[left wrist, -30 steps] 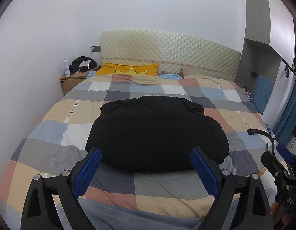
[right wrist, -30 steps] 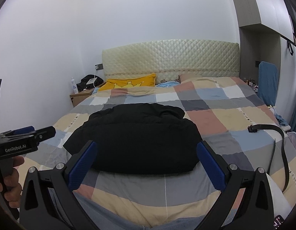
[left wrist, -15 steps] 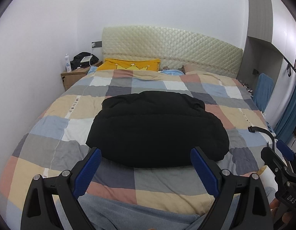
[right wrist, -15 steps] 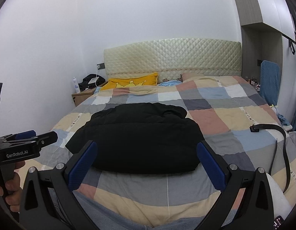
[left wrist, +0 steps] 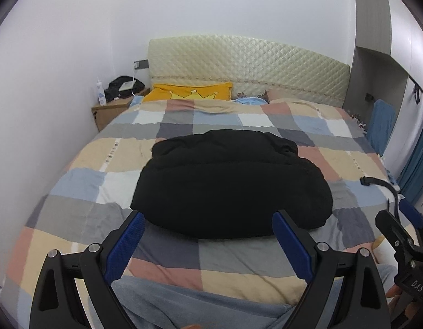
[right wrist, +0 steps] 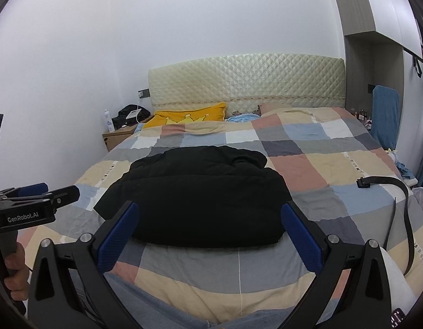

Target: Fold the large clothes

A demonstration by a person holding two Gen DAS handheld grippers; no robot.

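A bulky black padded garment (left wrist: 230,186) lies folded into a compact bundle on the checked bedspread (left wrist: 82,181); it also shows in the right wrist view (right wrist: 200,197). My left gripper (left wrist: 208,227) is open and empty, held just short of the bundle's near edge. My right gripper (right wrist: 210,216) is open and empty, also in front of the near edge. The right gripper shows at the right edge of the left wrist view (left wrist: 403,224), and the left gripper at the left edge of the right wrist view (right wrist: 36,200).
A black belt (right wrist: 397,200) lies on the bedspread (right wrist: 321,164) to the right. A yellow pillow (left wrist: 189,93) and a padded headboard (left wrist: 249,68) are at the far end. A wooden nightstand (left wrist: 113,112) stands at the far left, a blue chair (right wrist: 384,115) at the right.
Both views have shifted slightly, with the bundle a little lower in frame. The garment has not moved and both grippers stay open.
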